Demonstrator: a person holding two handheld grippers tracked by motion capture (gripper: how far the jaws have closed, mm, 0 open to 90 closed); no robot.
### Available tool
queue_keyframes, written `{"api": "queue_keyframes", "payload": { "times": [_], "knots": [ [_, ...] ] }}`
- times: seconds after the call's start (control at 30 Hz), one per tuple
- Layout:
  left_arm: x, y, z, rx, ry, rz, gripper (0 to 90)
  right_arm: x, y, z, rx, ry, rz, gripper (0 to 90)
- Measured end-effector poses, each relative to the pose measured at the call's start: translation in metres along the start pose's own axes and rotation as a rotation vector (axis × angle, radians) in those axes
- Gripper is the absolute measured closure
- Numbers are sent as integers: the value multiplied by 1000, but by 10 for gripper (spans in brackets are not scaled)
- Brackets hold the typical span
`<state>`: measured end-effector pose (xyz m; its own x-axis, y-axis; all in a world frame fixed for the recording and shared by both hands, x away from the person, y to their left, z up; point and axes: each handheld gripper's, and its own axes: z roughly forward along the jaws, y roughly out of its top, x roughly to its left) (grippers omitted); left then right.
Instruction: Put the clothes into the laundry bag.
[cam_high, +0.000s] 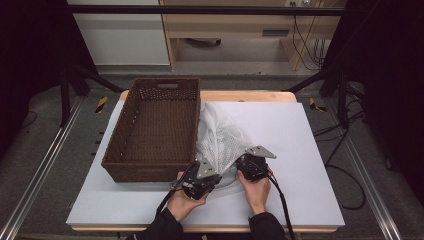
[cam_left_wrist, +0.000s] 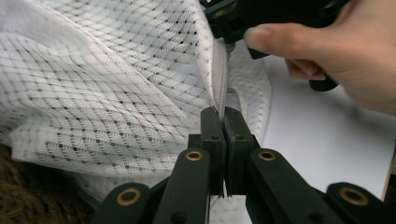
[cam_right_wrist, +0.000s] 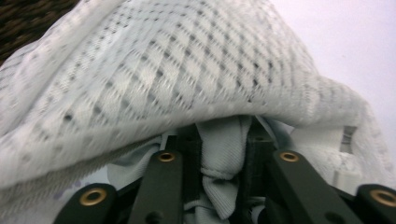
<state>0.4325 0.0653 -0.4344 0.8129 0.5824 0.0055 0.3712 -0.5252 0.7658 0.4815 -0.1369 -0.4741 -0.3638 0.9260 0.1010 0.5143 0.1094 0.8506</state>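
A white mesh bag (cam_high: 220, 134) lies crumpled on the white table top, right of a brown wicker basket (cam_high: 146, 172). My left gripper (cam_high: 212, 173) sits at the bag's near edge; in the left gripper view its jaws (cam_left_wrist: 223, 115) are shut on the bag's zipper band (cam_left_wrist: 219, 77), which runs taut up to the other gripper (cam_left_wrist: 233, 28) in a person's hand. My right gripper (cam_high: 247, 166) is a little to the right on the same edge. In the right gripper view it (cam_right_wrist: 222, 140) is shut on a folded strip of white fabric (cam_right_wrist: 219, 158) beneath the mesh (cam_right_wrist: 177, 70).
The wicker basket stands open with nothing in it, its right wall touching the bag. White table top (cam_high: 292, 132) stretches to the right of the bag and along the front edge. Black frame legs and cables lie on the floor around the table.
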Motion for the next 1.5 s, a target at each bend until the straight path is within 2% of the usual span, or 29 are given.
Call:
{"api": "queue_keyframes", "payload": {
  "times": [0.1, 0.2, 0.3, 0.4, 0.47, 0.57, 0.63, 0.67, 0.7, 0.8, 0.93, 1.0, 1.07, 1.1, 1.13, 1.17, 1.2, 1.27, 1.33, 1.4, 1.5],
  "knots": [
    [3, -2, 1, -4, 16, -12, 878, -4, 1, -9, 28, 61, -69, 567],
    [5, -2, 2, -11, 33, -29, 878, -13, 0, -33, 15, 134, -83, 452],
    [7, -4, 4, -9, 34, -43, 878, -22, -2, -59, -1, 161, -102, 415],
    [6, -4, 5, -11, 35, -41, 877, -36, -7, -72, 2, 97, -118, 502],
    [5, -5, 6, -12, 35, -35, 876, -45, -14, -64, 66, 33, -131, 542],
    [5, -4, 6, -16, 31, -31, 876, -51, -22, -45, 152, 3, -125, 601],
    [6, -5, 6, -17, 27, -37, 876, -51, -23, -37, 157, -15, -148, 719],
    [7, -5, 6, -19, 28, -39, 875, -52, -23, -36, 155, -17, -144, 821],
    [7, -5, 6, -20, 30, -39, 876, -52, -23, -36, 161, -14, -125, 861],
    [7, -5, 5, -23, 32, -39, 874, -53, -20, -50, 163, -59, -128, 875],
    [7, -4, 4, -29, 34, -39, 874, -61, -25, -87, 148, -86, -93, 877],
    [6, -4, 5, -30, 39, -35, 874, -67, -35, -99, 154, -48, -64, 875],
    [5, -4, 6, -25, 40, -32, 873, -68, -46, -97, 195, -63, -82, 869],
    [5, -4, 7, -24, 42, -32, 871, -69, -49, -94, 221, -55, -82, 861],
    [5, -4, 6, -24, 42, -31, 870, -69, -50, -91, 231, -51, -102, 836],
    [5, -4, 6, -27, 41, -33, 868, -67, -48, -91, 224, -50, -112, 781],
    [6, -4, 6, -30, 41, -34, 866, -65, -46, -92, 191, -47, -138, 739],
    [8, -4, 6, -37, 42, -42, 866, -58, -38, -98, 107, -3, -159, 658],
    [8, -4, 5, -41, 42, -44, 867, -47, -30, -101, 40, 52, -173, 627],
    [8, -3, 5, -45, 45, -43, 868, -32, -23, -95, 32, 121, -184, 590],
    [7, -2, 3, -59, 44, -43, 871, -9, -19, -71, 62, 216, -194, 593]
  ]
}}
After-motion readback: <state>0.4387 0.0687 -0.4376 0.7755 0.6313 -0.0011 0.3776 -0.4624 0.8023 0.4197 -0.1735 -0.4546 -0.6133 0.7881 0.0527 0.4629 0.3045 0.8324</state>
